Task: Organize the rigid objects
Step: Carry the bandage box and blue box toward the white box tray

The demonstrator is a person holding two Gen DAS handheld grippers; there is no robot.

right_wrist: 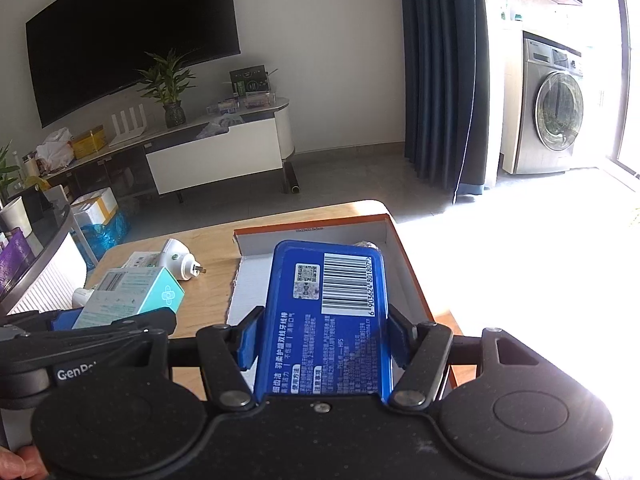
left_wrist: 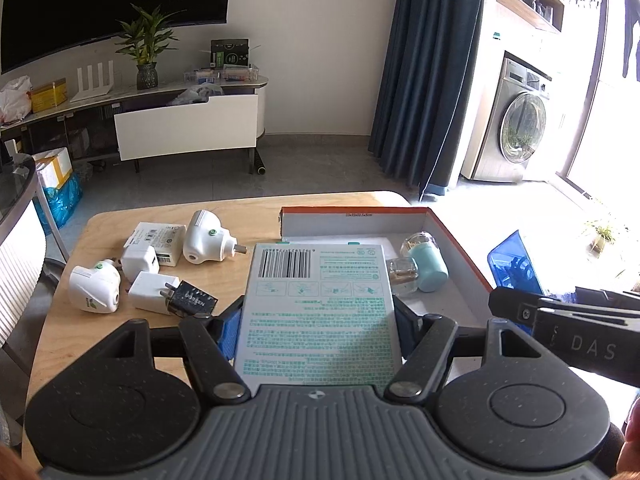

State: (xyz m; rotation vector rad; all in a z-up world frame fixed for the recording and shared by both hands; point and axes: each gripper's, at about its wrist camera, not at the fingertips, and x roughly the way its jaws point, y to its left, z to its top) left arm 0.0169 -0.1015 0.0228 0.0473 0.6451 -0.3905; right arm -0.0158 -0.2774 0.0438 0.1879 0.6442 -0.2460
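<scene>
The white rectangular carton printed with green text and a barcode (left_wrist: 320,312) sits clamped between the jaws of the left gripper (left_wrist: 318,332), held above the counter's edge just short of the orange-rimmed shallow cardboard tray (left_wrist: 460,240). The blue flat plastic case with a barcode label (right_wrist: 326,320) is clamped likewise in the right gripper (right_wrist: 322,340), hanging over the tray's floor. Inside the tray lie a pale blue cylindrical bottle (left_wrist: 430,270) and a small clear glass bottle (left_wrist: 402,274), touching. To place both well, I would set each down flat in bare tray space, clear of those bottles, and part the jaws only once it rests. White plug adapters (left_wrist: 146,264) and a black charger (left_wrist: 192,304) wait on the light wooden counter (left_wrist: 240,220).
</scene>
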